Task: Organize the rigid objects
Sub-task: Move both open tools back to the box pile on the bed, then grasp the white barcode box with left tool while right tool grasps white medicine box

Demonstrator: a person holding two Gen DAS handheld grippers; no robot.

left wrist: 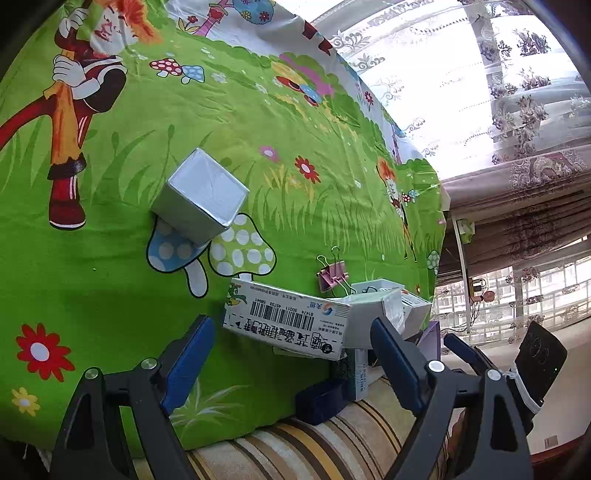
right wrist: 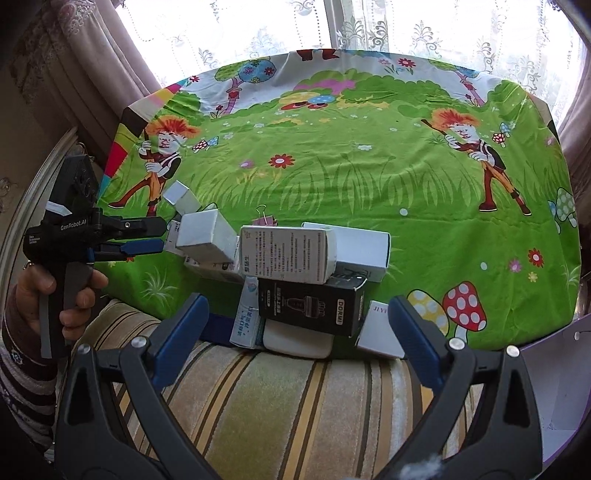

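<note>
While daylight is coming through lace curtains (right wrist: 258,26) at the far window, a tabletop (right wrist: 369,177) is lying under a bright green cartoon cloth printed with mushrooms, flowers and orange-haired figures. A striped cushion (right wrist: 295,398) is sitting along its near edge.

Small boxes are crowding the near edge in one pile (right wrist: 295,273); at least eight are showing, though overlap is hiding the exact number. One silver box (left wrist: 201,195) is standing apart, further in on the cloth. One pink binder clip (left wrist: 332,277) is lying just behind the pile. A white barcode box (left wrist: 288,321) is resting at the pile's left end.

The left gripper (left wrist: 291,354) is hovering with jaws apart, the barcode box just ahead of them, not pinched. The right gripper (right wrist: 295,332) is hanging with jaws wide apart, nothing between them, just short of the pile's near side.
</note>
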